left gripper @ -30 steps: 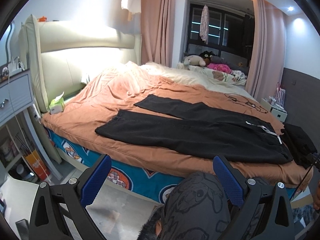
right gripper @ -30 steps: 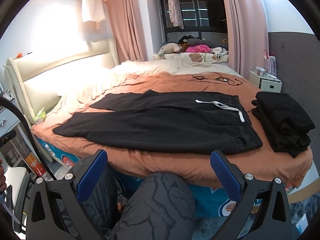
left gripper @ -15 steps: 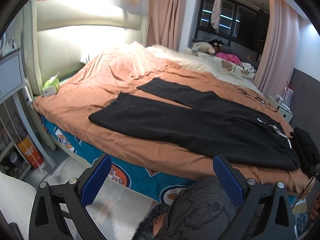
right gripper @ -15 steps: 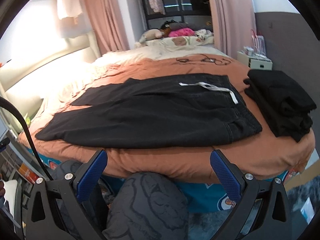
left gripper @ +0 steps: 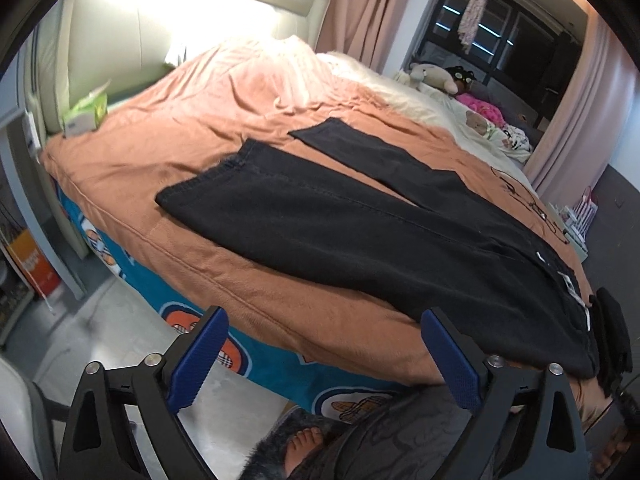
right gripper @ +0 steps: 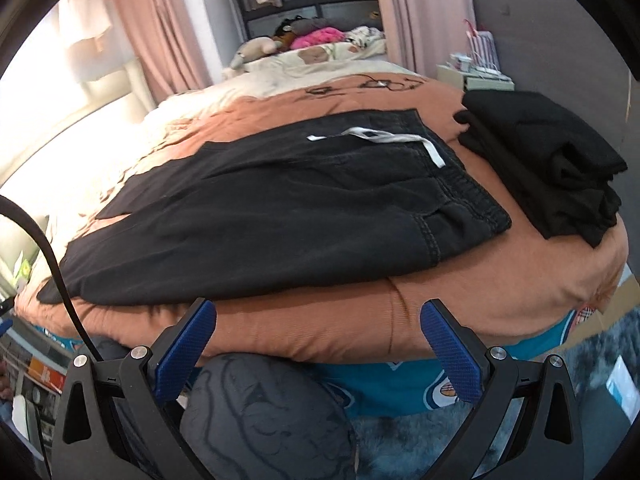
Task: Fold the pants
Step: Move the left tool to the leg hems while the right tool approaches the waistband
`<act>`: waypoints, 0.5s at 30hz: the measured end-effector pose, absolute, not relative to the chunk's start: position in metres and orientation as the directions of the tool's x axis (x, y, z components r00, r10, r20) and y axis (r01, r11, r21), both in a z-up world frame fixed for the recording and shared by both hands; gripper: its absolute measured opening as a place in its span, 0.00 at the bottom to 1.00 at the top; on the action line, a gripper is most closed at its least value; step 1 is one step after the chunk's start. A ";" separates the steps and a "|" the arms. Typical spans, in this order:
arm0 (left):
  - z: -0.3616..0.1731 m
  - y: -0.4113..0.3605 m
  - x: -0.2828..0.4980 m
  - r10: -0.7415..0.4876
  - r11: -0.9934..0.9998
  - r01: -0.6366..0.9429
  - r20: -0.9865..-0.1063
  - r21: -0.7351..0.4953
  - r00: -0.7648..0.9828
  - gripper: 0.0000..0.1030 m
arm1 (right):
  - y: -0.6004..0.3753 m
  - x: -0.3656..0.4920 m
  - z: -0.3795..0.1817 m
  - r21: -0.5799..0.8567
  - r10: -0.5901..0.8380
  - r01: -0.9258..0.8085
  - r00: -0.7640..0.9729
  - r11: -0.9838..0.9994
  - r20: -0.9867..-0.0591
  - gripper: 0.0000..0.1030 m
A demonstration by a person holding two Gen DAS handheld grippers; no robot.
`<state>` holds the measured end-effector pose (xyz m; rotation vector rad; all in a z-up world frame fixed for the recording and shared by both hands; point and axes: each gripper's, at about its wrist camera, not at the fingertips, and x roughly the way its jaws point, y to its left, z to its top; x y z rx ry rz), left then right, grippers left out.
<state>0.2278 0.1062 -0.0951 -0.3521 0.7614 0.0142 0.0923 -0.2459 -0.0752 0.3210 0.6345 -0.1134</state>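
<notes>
Black pants (left gripper: 360,236) lie flat and spread out on the orange bedspread (left gripper: 208,112), legs toward the headboard, waistband with a white drawstring (right gripper: 400,140) toward the bed's foot. In the right wrist view the pants (right gripper: 280,216) fill the middle. My left gripper (left gripper: 324,348) is open and empty, in front of the bed's near edge below the nearer leg. My right gripper (right gripper: 318,336) is open and empty, just short of the bed edge below the waist end.
A stack of folded black clothes (right gripper: 552,164) lies on the bed right of the waistband. A tissue box (left gripper: 86,114) sits by the headboard. A cable and glasses (right gripper: 380,84) lie beyond the pants. Plush toys (right gripper: 260,46) lie at the far side. My knee (right gripper: 264,412) is below.
Both grippers have moved closer to the bed and tilted down toward the pants. Both stay open and empty. The pants have not moved.
</notes>
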 end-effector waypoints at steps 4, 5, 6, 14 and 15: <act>-0.104 0.116 0.249 -0.149 0.924 -0.149 -0.691 -0.352 0.707 0.88 | -0.255 0.099 -0.076 0.279 -0.017 0.232 0.795 0.932 -0.606 1.00; -0.107 0.119 0.255 -0.158 0.918 -0.152 -0.692 -0.365 0.704 0.88 | -0.256 0.100 -0.076 0.284 -0.019 0.240 0.793 0.928 -0.609 1.00; -0.109 0.121 0.258 -0.162 0.914 -0.157 -0.694 -0.373 0.702 0.88 | -0.260 0.101 -0.077 0.287 -0.022 0.246 0.793 0.926 -0.609 1.00; -0.132 0.138 0.287 -0.255 0.857 -0.171 -0.688 -0.487 0.679 0.85 | -0.276 0.110 -0.086 0.318 -0.028 0.286 0.782 0.904 -0.623 1.00; -0.135 0.139 0.290 -0.272 0.849 -0.164 -0.681 -0.502 0.680 0.85 | -0.279 0.112 -0.089 0.322 -0.028 0.290 0.780 0.901 -0.625 1.00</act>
